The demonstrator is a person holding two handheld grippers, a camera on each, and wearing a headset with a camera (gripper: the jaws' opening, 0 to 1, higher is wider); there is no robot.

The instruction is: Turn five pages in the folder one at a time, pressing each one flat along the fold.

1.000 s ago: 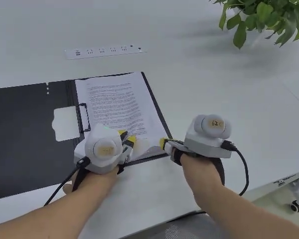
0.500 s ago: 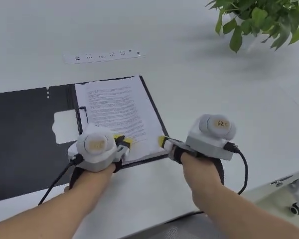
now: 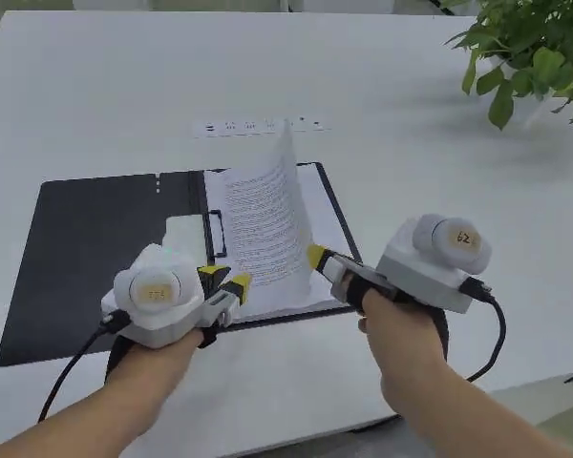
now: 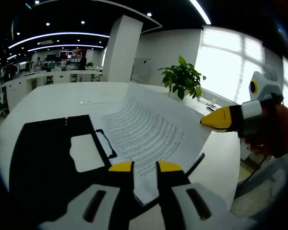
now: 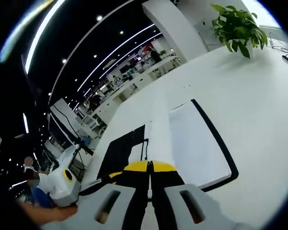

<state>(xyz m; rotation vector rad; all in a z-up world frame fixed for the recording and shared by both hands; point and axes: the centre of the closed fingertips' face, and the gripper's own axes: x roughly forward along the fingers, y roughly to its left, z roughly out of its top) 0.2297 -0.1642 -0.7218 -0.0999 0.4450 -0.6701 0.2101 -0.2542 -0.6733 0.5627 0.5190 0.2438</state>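
Folder (image 3: pixel 86 248): lying open and flat on the white table (image 3: pixel 124 86), near the person's edge; black left cover facing up, paper stack (image 3: pixel 329 219) sitting on the right half.
Lifted page (image 3: pixel 267 224): standing up off the stack, its free edge curling toward 12 o'clock in the head view and its printed side facing the left cover; the bound edge is staying down at the fold.
Clip (image 3: pixel 213 234): lying along the fold, just at 9 o'clock of the lifted page's foot.
White pocket (image 3: pixel 183 234): sitting on the left cover, touching the clip side.
Right gripper (image 3: pixel 315 258): coming in from 4 o'clock of the folder; yellow tips pressed together and pinching the lower outer corner of the lifted page. In the right gripper view the sheet is running edge-on out from between the jaws.
Left gripper (image 3: pixel 224 279): sitting at 6 o'clock of the fold, over the near edge of the stack; jaws standing a narrow gap apart with nothing between them. Whether the tips are touching the paper, I cannot tell.
Power strip (image 3: pixel 260 125): lying flat on the table at 12 o'clock of the folder, apart from it.
Plant (image 3: pixel 535 57): standing at 2 o'clock, well apart from the folder.
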